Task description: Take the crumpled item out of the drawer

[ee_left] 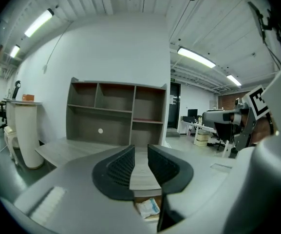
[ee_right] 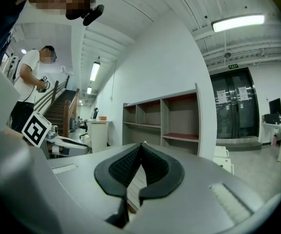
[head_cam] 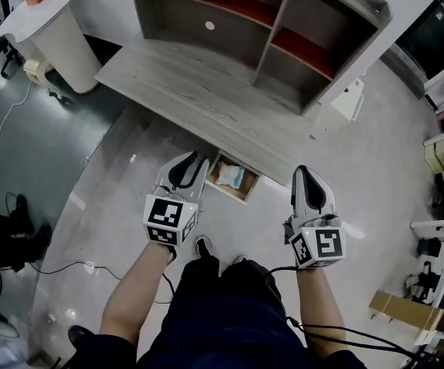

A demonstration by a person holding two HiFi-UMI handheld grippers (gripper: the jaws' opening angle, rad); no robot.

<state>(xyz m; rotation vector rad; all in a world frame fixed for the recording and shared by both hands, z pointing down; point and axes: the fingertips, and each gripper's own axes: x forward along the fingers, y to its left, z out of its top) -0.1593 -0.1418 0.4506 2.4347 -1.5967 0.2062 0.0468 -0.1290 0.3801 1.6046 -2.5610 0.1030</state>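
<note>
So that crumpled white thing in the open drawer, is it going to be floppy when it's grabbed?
Probably floppy: the crumpled item looks creased and bunched, like thin wrapping or cloth. It is likely light too, as it lies loosely in the drawer. It seems unlikely to roll, since it has no round shape.

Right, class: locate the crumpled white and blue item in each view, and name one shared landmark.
Head view: crumpled white and blue item in the open wooden drawer, centre.
Left gripper view: bottom centre, below the fingers.
Right gripper view: not in it.
Shared landmark: grey shelf unit with red boards.
</note>
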